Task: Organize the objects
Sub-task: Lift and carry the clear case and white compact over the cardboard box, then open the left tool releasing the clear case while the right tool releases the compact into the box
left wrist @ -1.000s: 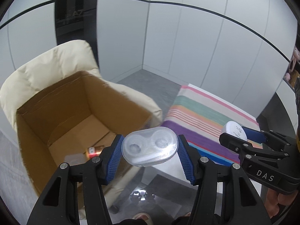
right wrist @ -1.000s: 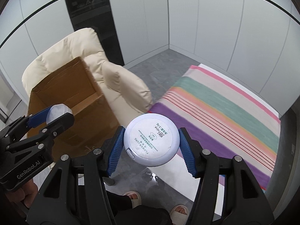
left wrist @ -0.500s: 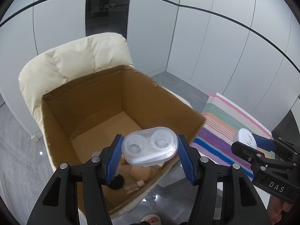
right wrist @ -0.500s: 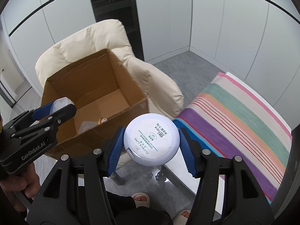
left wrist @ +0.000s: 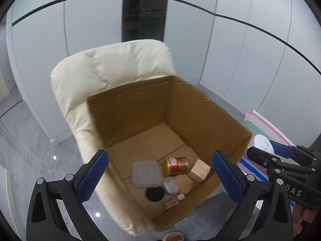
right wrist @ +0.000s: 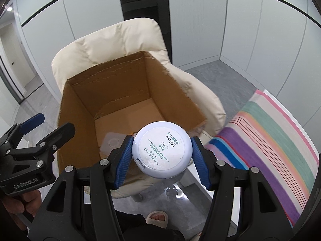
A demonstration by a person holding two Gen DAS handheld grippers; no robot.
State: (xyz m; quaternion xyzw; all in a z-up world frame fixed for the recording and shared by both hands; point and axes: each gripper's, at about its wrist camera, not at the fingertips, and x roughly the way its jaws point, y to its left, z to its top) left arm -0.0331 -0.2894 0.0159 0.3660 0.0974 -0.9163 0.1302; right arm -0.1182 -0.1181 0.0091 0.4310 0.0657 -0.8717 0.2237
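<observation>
Now the round powder compact (right wrist: 161, 149) hangs over the cardboard box (left wrist: 200, 108), next to drop.

Right tongs (right wrist: 161, 154) clamp the compact by its rim, pads on opposite sides; it looks light, rigid and slick, so that edge hold suits it. Left tongs (left wrist: 158, 176) have just sprung wide, nothing between them. Below lie a clear contact-lens case (left wrist: 170, 185), square lidded box (left wrist: 146, 173), gold tin (left wrist: 176, 165), wooden block (left wrist: 199, 172) and black puff (left wrist: 154, 194), crowding the near corner. The box sits on a cream armchair (left wrist: 112, 68).
</observation>
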